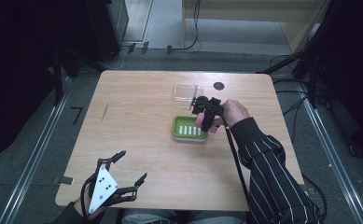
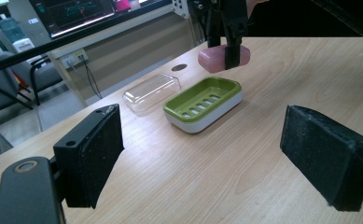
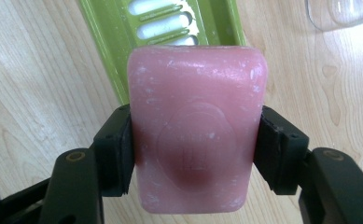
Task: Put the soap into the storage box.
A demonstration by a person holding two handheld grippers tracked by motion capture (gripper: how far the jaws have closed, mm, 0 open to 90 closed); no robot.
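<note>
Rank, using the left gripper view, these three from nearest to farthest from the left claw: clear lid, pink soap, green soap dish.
1. Green soap dish, on the table straight ahead.
2. Clear lid, on the table behind the dish, to its left.
3. Pink soap, held in the air beyond the dish by the right claw.

- The table (image 1: pixel 137 121) is light wood with rounded corners, and a dark round hole (image 1: pixel 219 86) sits near its far edge.
- Grey floor (image 1: pixel 34 154) surrounds the table; it is dim at both sides.
- Metal rails (image 1: pixel 30 163) run along the floor left and right of the table.
- Beyond the table's far edge stands a pale wooden unit (image 1: pixel 254 14), with cables (image 1: pixel 195 28) trailing on the floor before it.
- Dark stands (image 1: pixel 58 74) and black gear flank the table's far corners.
- In the left gripper view, a monitor (image 2: pixel 74 11) glows beyond the table, a socket strip (image 2: pixel 74 58) sits on the wall below it, and a grey chair (image 2: pixel 2 93) stands further left.
</note>
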